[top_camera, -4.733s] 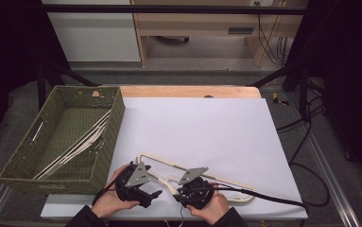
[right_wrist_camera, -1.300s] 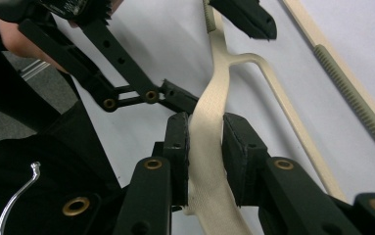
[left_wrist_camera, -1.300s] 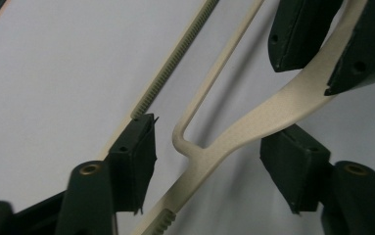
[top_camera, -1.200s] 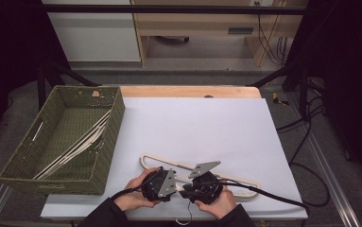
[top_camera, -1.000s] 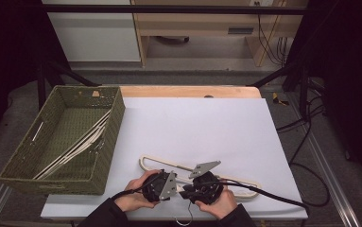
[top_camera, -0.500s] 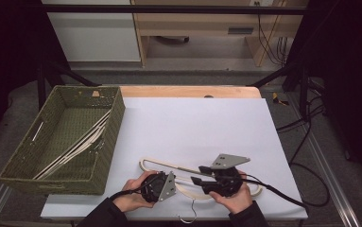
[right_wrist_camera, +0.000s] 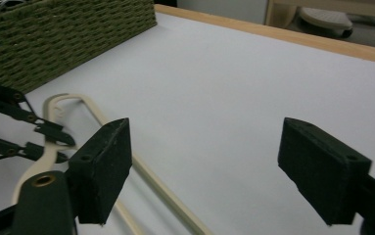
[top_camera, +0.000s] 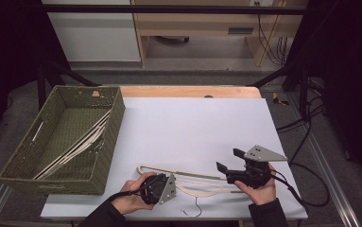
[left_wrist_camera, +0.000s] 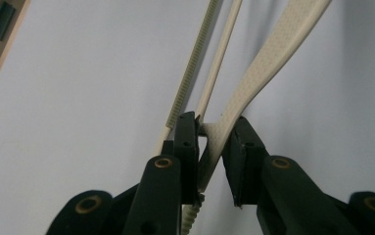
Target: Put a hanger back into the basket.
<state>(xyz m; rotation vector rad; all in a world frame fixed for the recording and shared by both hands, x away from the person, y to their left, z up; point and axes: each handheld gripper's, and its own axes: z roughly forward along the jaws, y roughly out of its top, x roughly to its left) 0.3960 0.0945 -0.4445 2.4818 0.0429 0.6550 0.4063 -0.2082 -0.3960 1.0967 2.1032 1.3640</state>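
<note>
Hangers: some already lie in green woven basket (top_camera: 100, 142). One cream plastic hanger (top_camera: 193, 182) left on white desk (top_camera: 193, 123), near front edge. My left gripper (left_wrist_camera: 209, 147) fingers clamp its arm, just been closing. My right gripper (top_camera: 228, 160) fingers wide, just been opening, empty. Basket transfer not yet done.

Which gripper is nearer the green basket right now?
Left. The left gripper sits just right of the green basket, clamped on the hanger; the right gripper is farther right, open.
</note>
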